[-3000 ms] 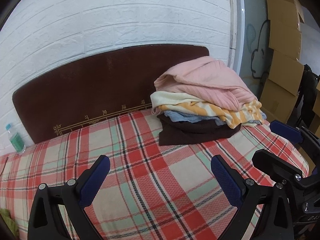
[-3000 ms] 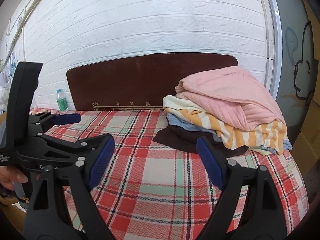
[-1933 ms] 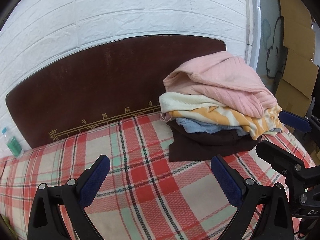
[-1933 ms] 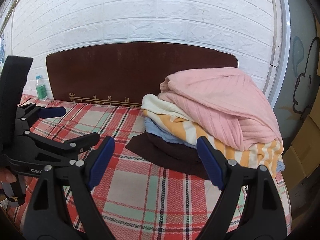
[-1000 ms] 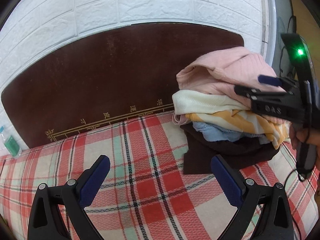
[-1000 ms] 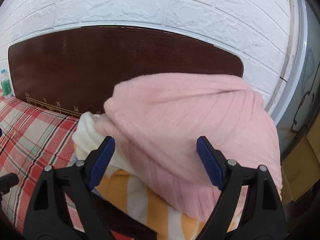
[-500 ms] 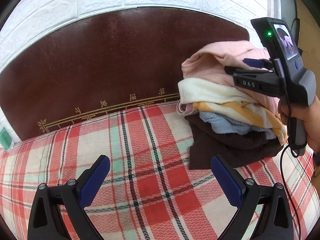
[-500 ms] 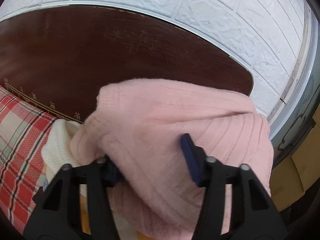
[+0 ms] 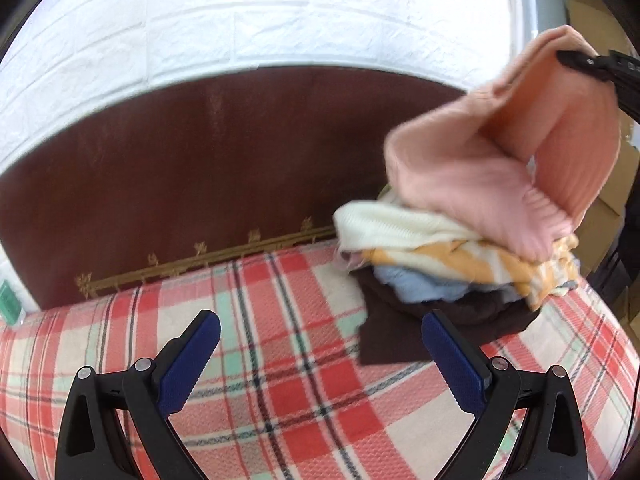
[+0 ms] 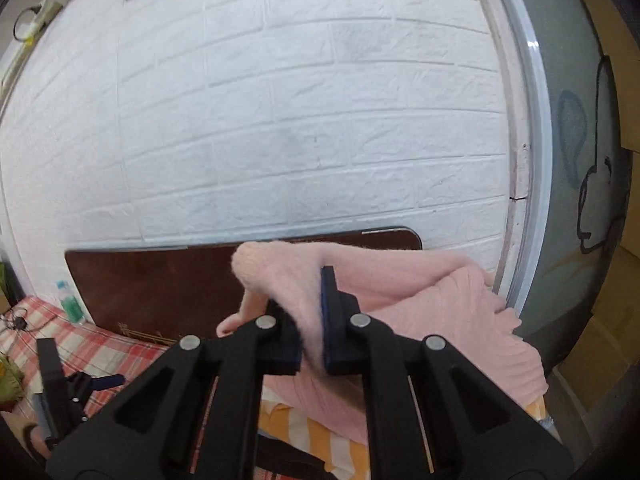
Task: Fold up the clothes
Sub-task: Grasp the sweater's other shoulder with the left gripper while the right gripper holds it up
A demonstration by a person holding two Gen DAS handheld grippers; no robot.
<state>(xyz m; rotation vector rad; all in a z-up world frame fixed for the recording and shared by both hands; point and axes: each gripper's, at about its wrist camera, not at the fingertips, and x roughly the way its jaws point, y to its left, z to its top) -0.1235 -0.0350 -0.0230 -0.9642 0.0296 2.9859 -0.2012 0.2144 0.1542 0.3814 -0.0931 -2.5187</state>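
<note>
Largest in my view is the white brick-pattern wall (image 10: 280, 120), its blocks embossed and matte, curving under the fisheye. To its right runs a pale rounded frame, then a grey-green panel (image 10: 572, 160) with a black line drawing on it. Below the wall sits a dark brown headboard (image 9: 192, 184), smooth, with rounded top corners and a thin gold ornamental band along its lower edge.

The bed (image 9: 280, 380) carries a plaid cover in red, cream and mint with a waffle-like weave. On its right side, against the headboard, rests a pile of clothes (image 9: 460, 272): a dark brown piece lying flat at the bottom, a fuzzy light blue one on it, then an orange-and-cream striped knit and a cream ribbed one.

The pink sweater (image 9: 500, 168), a soft ribbed knit with a tighter ribbed hem, is lifted off the top of that pile; its lower folds hang down to touch the striped layer. My right hand-held gripper (image 10: 310, 320) is clamped on a bunched fold of it, the blue pads pressed into the fluffy fabric from both sides.

My left hand-held gripper (image 9: 320, 356) hovers over the plaid cover, just in front of the pile, its black fingers with blue pads spread wide and nothing between them.

A small clear bottle with a green label (image 10: 70, 300) stands at the headboard's left end.
</note>
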